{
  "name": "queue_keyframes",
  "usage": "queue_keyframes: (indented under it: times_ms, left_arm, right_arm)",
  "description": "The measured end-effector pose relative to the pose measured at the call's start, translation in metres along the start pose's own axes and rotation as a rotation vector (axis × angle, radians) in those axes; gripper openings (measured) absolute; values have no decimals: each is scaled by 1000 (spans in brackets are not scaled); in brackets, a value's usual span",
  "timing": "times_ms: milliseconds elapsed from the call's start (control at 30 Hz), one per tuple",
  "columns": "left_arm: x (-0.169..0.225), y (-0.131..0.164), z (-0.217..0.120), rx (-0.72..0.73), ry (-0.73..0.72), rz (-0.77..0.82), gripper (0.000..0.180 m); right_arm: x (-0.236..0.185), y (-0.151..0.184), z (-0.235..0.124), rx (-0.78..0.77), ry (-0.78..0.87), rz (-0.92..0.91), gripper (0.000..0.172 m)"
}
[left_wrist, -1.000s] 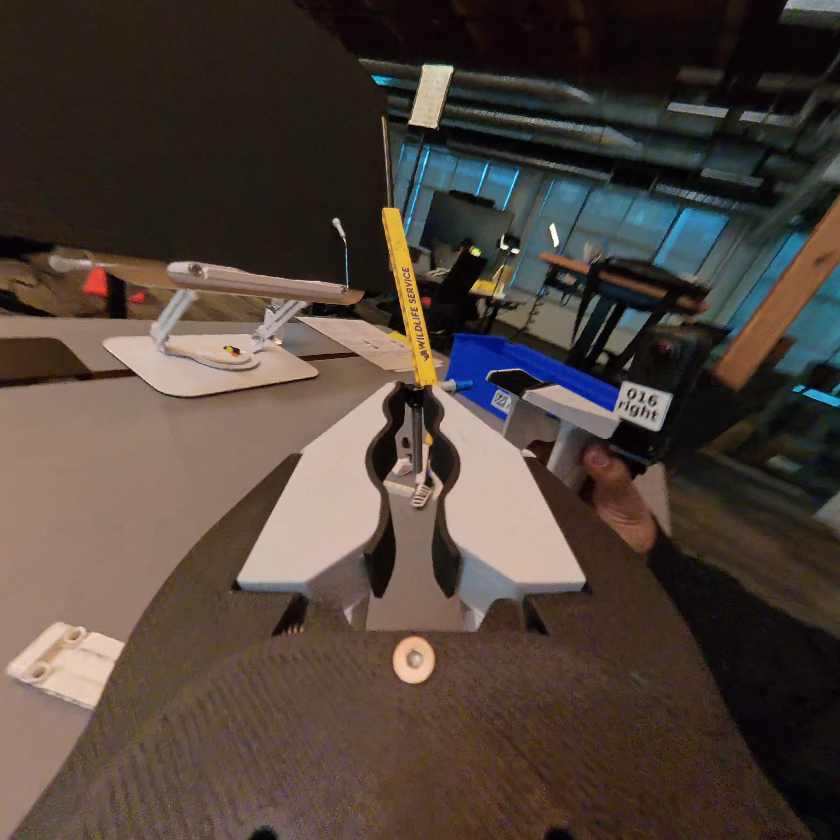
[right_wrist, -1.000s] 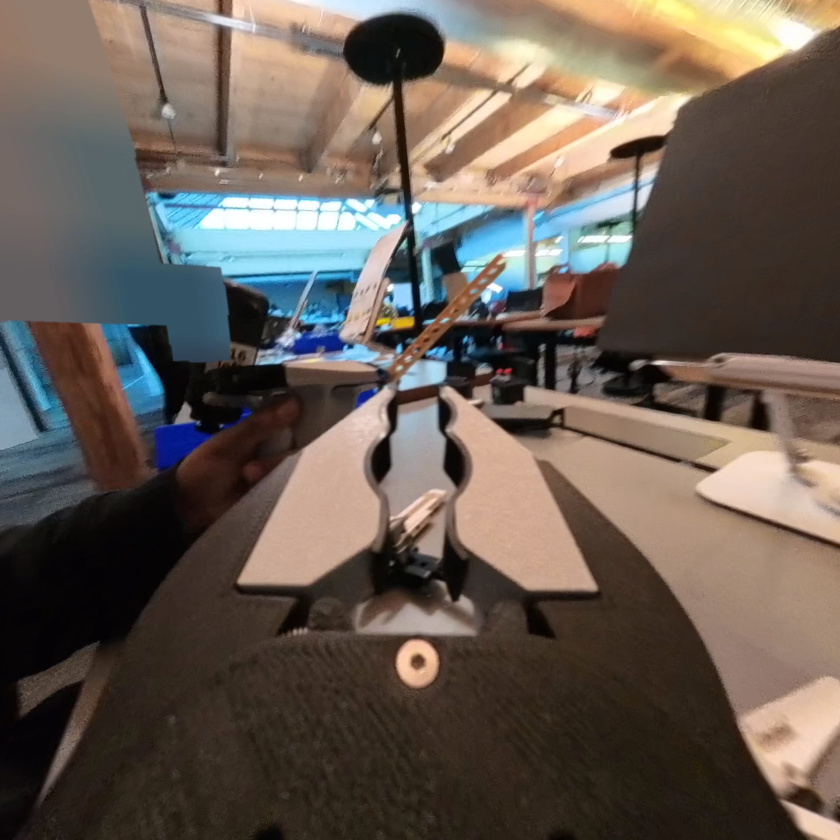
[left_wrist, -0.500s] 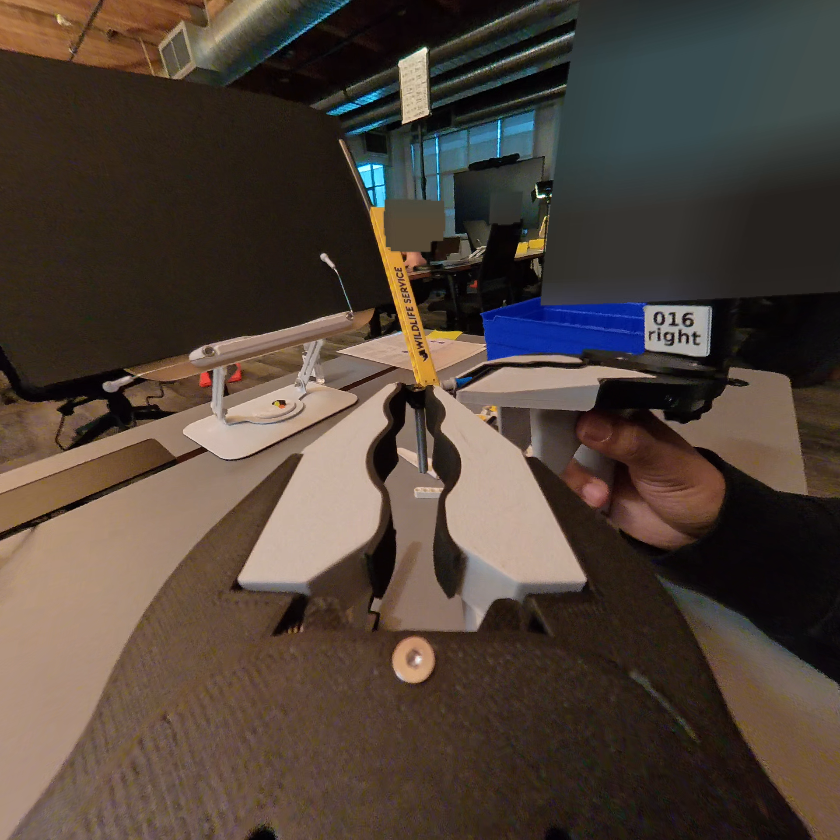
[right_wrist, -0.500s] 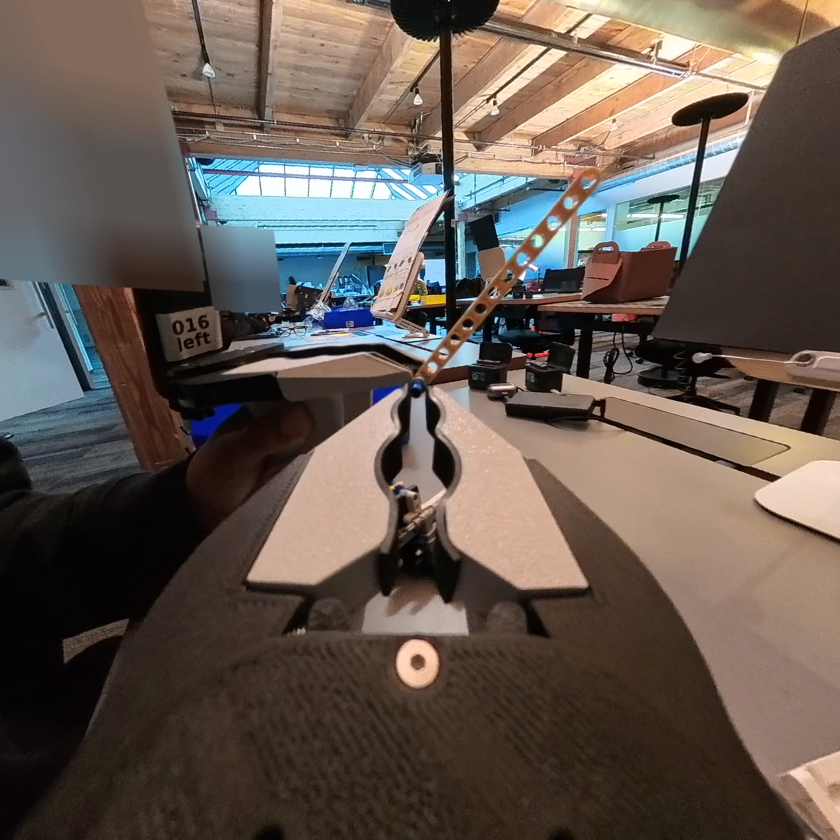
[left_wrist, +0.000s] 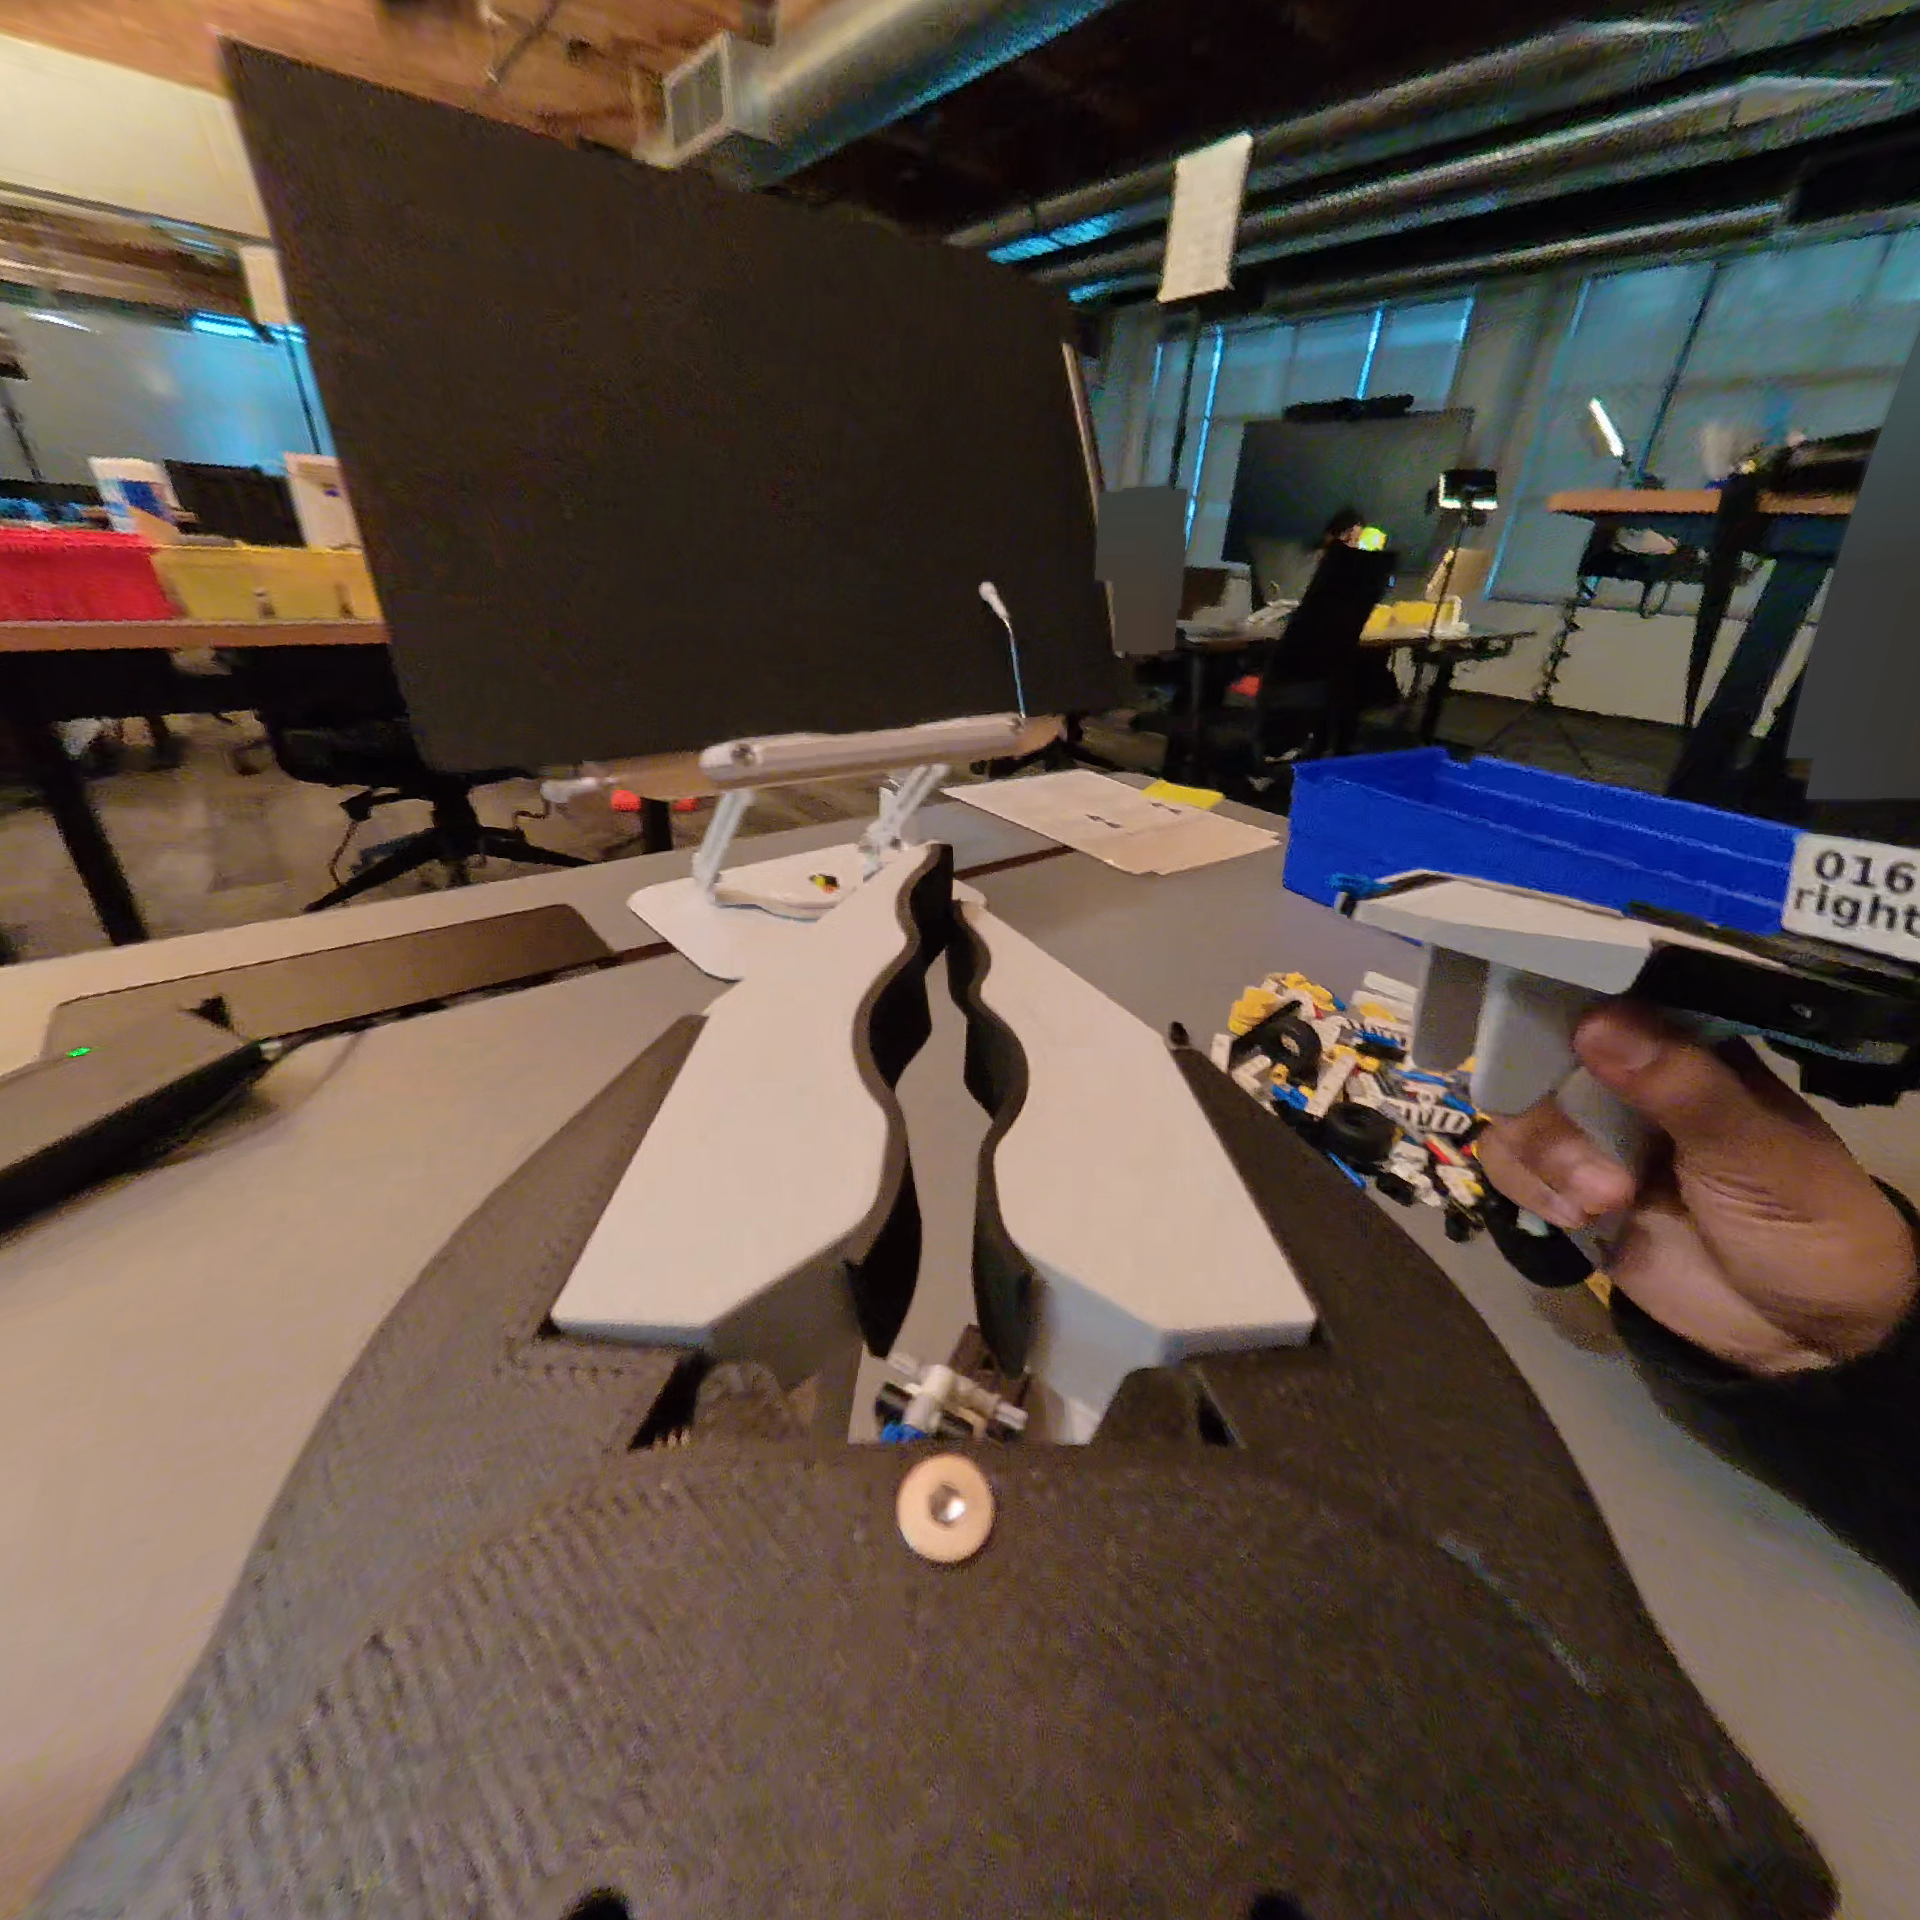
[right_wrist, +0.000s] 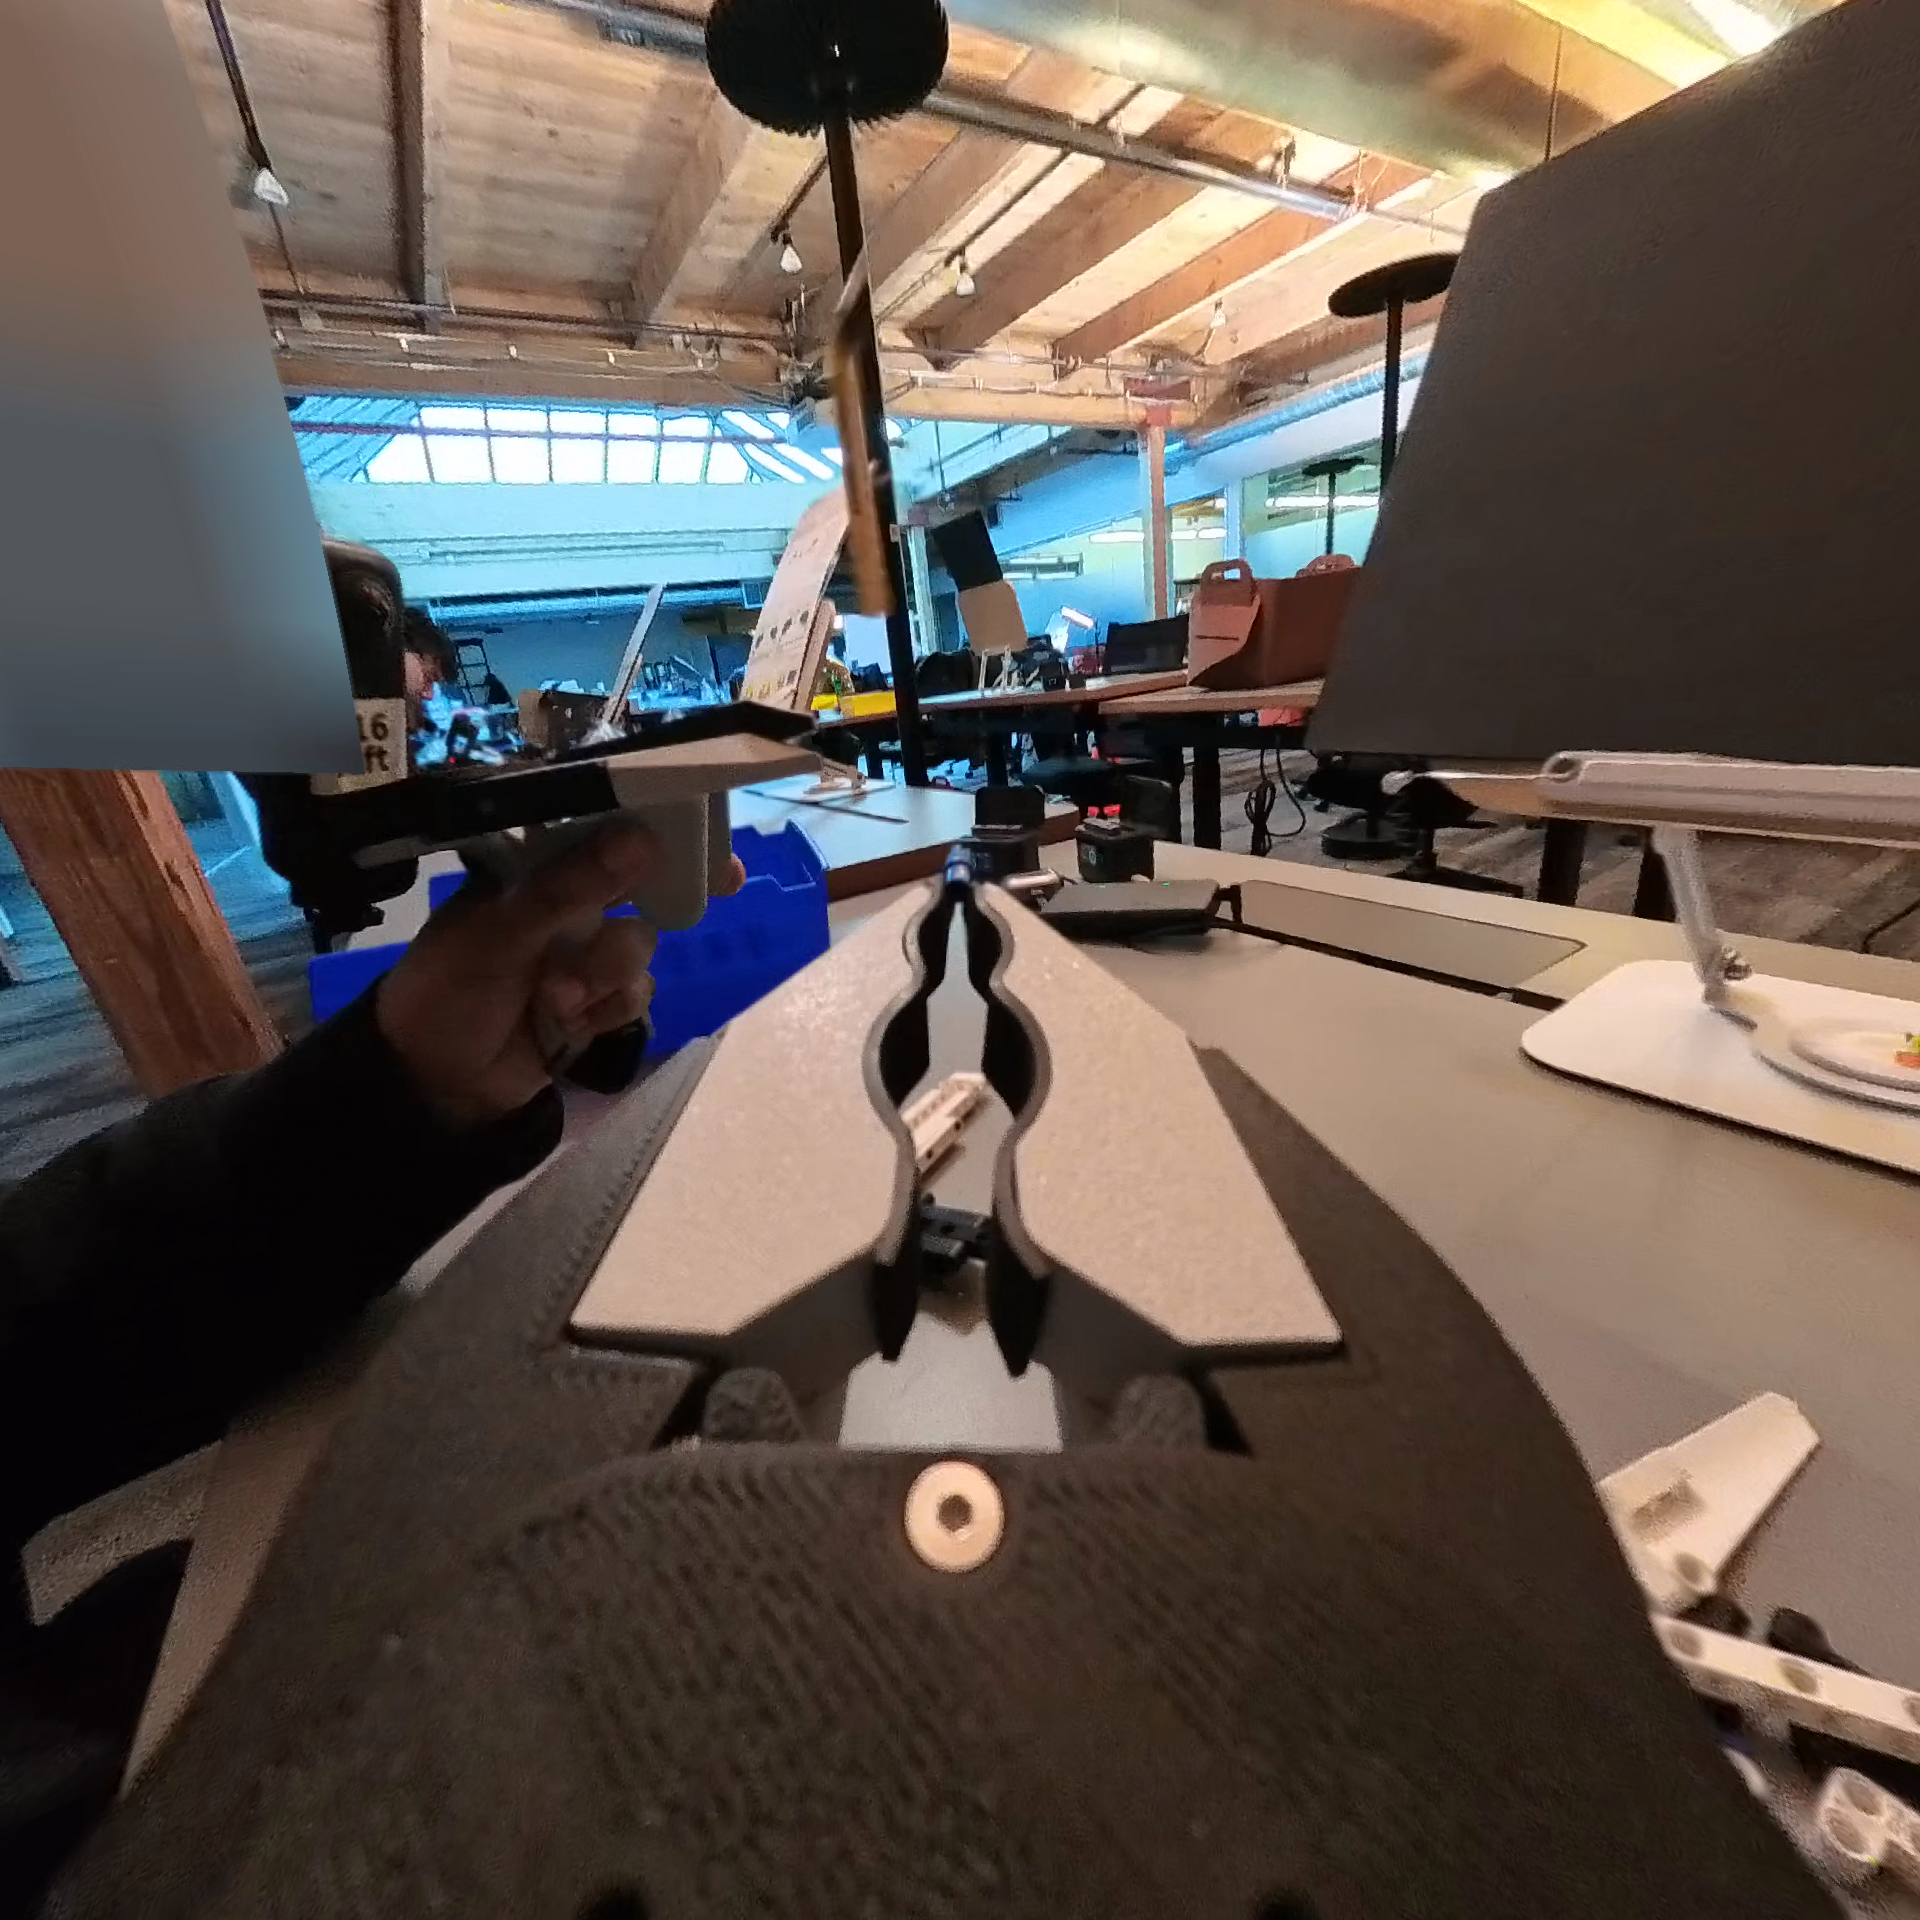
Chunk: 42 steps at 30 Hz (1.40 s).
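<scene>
Blue plastic pin (right_wrist: 958, 864), a small toy-building connector, sits clamped between the closed tips of the right gripper (right_wrist: 961, 902). Its long axis runs roughly in line with the fingers, and its free end pokes out ahead of them, clear above the grey surface (left_wrist: 312, 1195). The left gripper (left_wrist: 940, 883) is held off to the pin's left, slightly higher, its nose turned toward the pin. Its fingers are brought together at the tips with nothing visible between them. A blurred yellow strip (right_wrist: 860, 468) shows above both grippers, touching neither; what supports it cannot be told. Below the right gripper lies a heap of mixed building pieces (left_wrist: 1351, 1081), with a blue bin (left_wrist: 1538, 831) just behind it. A white tilting stand (left_wrist: 727, 925) and a tall black panel (left_wrist: 675, 468) stand farther off.
</scene>
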<state>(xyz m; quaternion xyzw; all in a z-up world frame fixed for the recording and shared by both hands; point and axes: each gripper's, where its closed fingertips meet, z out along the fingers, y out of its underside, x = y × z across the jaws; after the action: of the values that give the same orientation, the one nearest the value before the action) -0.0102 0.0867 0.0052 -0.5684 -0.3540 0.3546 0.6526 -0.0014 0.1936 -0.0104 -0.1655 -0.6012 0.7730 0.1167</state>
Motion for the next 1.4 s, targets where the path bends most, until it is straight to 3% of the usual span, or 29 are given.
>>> queue_keyframes:
  times_ms: [200,367,600,667,733,833,933,1067,1167,1267,1400]
  left_arm:
    - [9,26,12,-73,103,-163,0]
    - [-5,-4,-3,14,80,-166,0]
    - [-78,-41,-48,118,-133,-158,0]
    - [-92,-48,-60,140,-171,-160,0]
    - [-102,-51,-67,151,-204,-156,0]
    - [-107,-45,-66,137,-211,-163,0]
    - [-105,-35,-59,96,-191,-163,0]
    - [-117,-27,-61,37,-254,-133,0]
    - [-126,-37,-73,62,-280,-125,0]
    - [-137,-51,-90,115,-301,-140,0]
    - [-148,-69,-111,193,-314,-173,0]
  right_arm:
    - [4,9,1,-51,23,-22,2]
    - [10,3,-6,-26,42,-18,1]
    - [18,7,-8,-65,103,-40,2]
    - [30,24,-10,-209,155,24,2]
    - [41,54,-19,-459,174,86,2]
    - [66,80,-45,-710,264,75,2]
    - [100,95,-78,-858,421,75,2]
    - [119,106,-103,-905,484,179,4]
    - [132,115,-121,-1006,555,180,29]
    - [133,110,-107,-1013,564,166,57]
    - [107,85,-27,-935,414,32,59]
